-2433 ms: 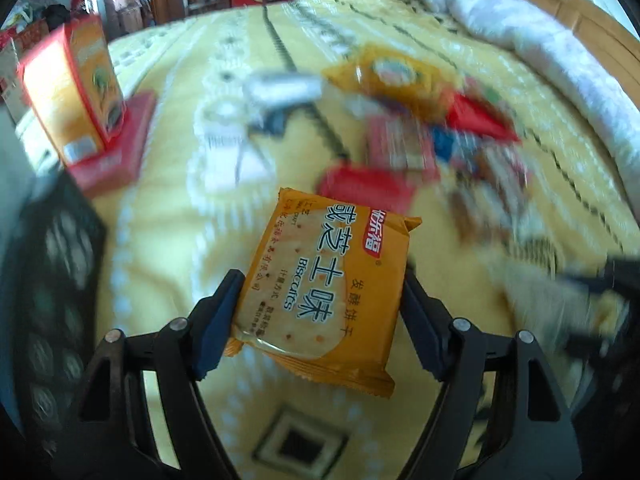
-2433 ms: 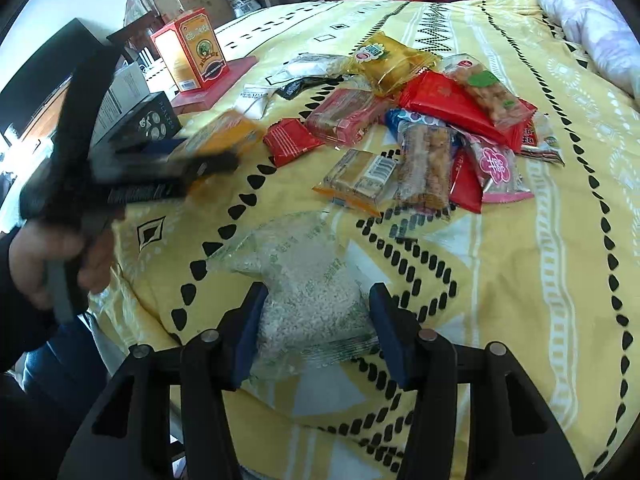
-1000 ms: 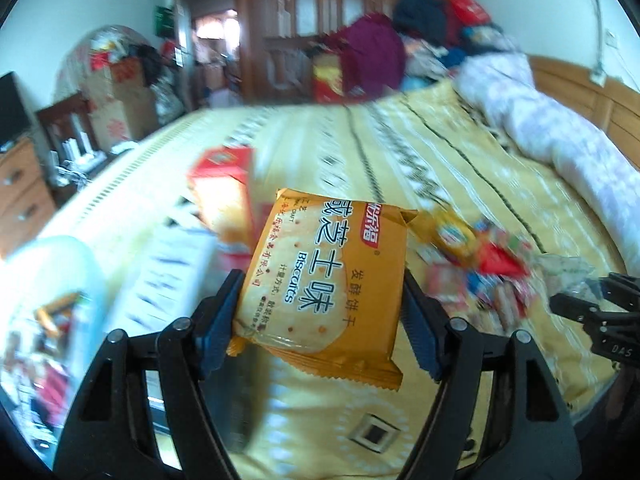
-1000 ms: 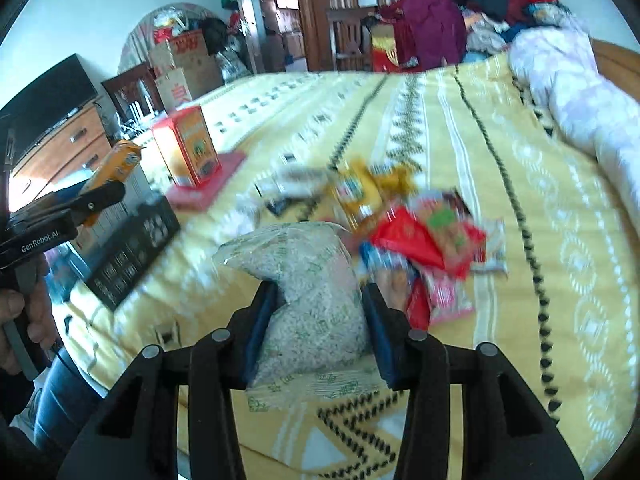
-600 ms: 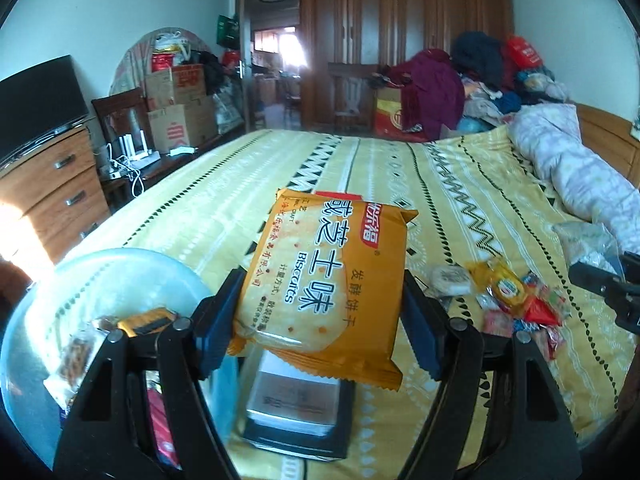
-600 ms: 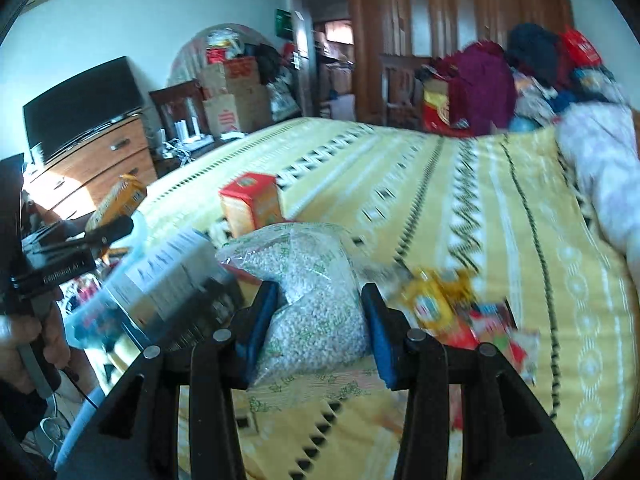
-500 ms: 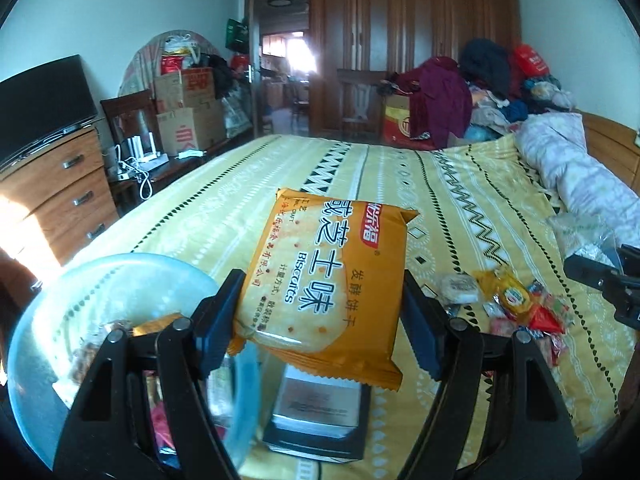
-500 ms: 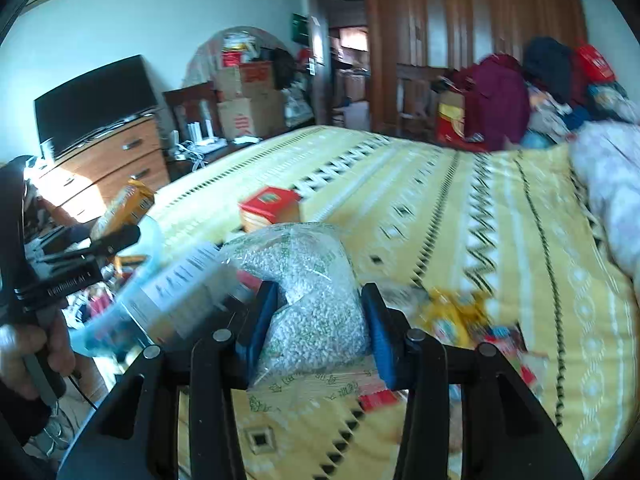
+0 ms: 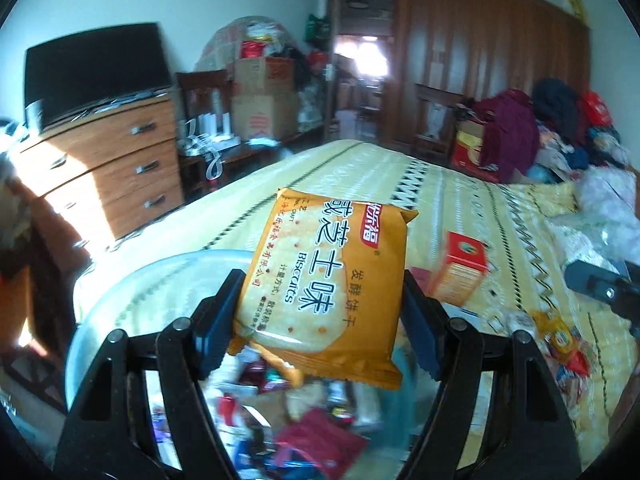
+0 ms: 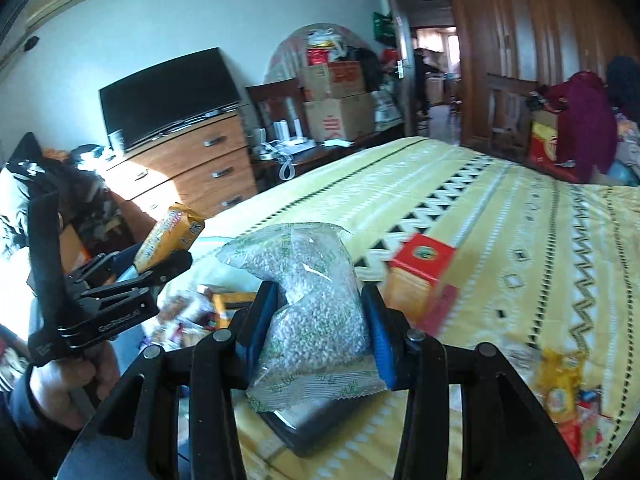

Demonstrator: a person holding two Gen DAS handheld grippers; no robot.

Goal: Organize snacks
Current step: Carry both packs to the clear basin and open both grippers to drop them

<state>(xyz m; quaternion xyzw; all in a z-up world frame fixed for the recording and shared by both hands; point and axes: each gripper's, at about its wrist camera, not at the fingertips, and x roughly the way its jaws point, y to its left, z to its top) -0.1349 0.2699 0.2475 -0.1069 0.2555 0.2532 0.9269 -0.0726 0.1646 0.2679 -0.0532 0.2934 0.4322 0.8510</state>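
Over the clear tub (image 9: 120,304), two claws, left claw (image 9: 320,316) pinching one biscuit packet (image 9: 326,284), right claw (image 10: 320,332) one grain bag (image 10: 312,308).

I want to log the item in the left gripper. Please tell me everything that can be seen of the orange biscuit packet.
The biscuit packet is a flat orange plastic pouch, sealed, with a picture of a cracker, white Chinese characters, the word "Biscuits" and a red logo. The left gripper is shut on its two side edges and holds it upright, slightly tilted, in the air above a clear tub of snacks. Nothing else touches it.
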